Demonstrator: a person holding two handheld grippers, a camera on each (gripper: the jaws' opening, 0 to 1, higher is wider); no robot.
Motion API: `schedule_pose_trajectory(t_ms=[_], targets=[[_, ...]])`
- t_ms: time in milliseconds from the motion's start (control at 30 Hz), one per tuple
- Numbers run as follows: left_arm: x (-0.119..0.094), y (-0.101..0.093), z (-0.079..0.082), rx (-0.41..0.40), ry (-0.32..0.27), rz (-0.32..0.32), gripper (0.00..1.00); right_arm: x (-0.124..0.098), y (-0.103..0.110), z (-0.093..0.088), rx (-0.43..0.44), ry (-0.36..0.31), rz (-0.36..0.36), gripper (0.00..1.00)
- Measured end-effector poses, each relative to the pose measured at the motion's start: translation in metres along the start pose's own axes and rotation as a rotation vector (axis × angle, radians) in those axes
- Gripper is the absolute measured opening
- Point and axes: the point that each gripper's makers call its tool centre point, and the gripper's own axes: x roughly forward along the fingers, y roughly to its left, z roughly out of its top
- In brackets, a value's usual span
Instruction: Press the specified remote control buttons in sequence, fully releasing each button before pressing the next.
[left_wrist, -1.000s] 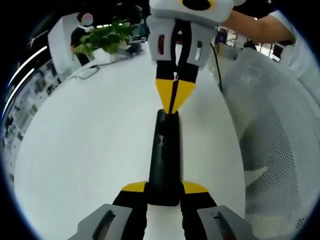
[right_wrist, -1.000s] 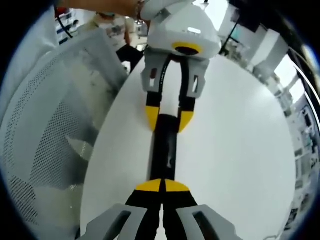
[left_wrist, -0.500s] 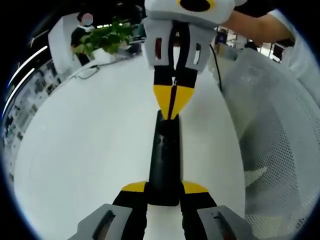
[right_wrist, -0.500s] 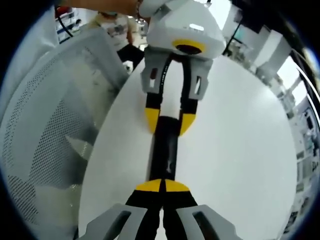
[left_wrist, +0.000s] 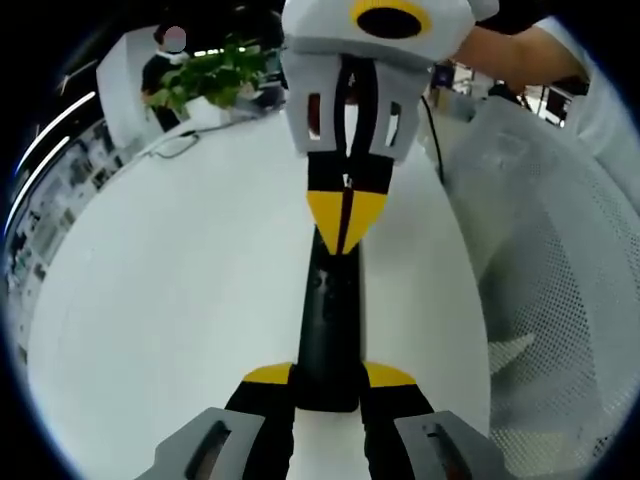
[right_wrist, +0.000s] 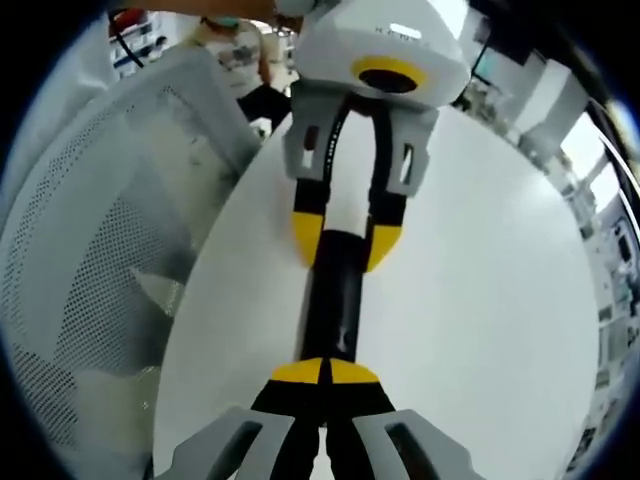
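Observation:
A black remote control (left_wrist: 328, 310) lies lengthwise on the white table (left_wrist: 180, 270). My left gripper (left_wrist: 329, 378) is shut on its near end, one yellow tip on each side. My right gripper (left_wrist: 345, 222) comes in from the far side, shut, its joined yellow tips resting on the remote's top face near the far end. In the right gripper view, the shut right gripper (right_wrist: 325, 373) touches the remote (right_wrist: 335, 300), and the left gripper (right_wrist: 345, 240) clamps the opposite end.
A white mesh chair back (left_wrist: 560, 260) stands close along one table edge, also seen as the mesh chair (right_wrist: 90, 260). A green plant (left_wrist: 205, 72) sits at the table's far end. A person's sleeve (left_wrist: 520, 50) is behind the right gripper.
The right gripper's shut tips have slid a little along the remote toward the left gripper. The left gripper keeps its hold and the remote has not moved.

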Motion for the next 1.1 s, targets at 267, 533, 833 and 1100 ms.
schedule_pose_trajectory(t_ms=[267,533,833,1100], targets=[[0.0008,0.0011,-0.0007,-0.001,-0.005,0.001,0.24,0.0042,0.0017,-0.0004,-0.004,0.004,0.011,0.0],[0.0013,0.0017,-0.0011,-0.002,-0.008,0.0,0.24,0.0049,0.0016,-0.001,-0.006,0.018,0.017,0.0],[0.0014,0.002,-0.0012,-0.005,-0.017,0.004,0.24,0.006,0.0011,-0.0015,0.033,0.01,0.036,0.0],[0.0012,0.0012,-0.0012,-0.004,-0.012,0.003,0.24,0.0068,0.001,-0.0016,0.031,0.016,0.043,0.0]])
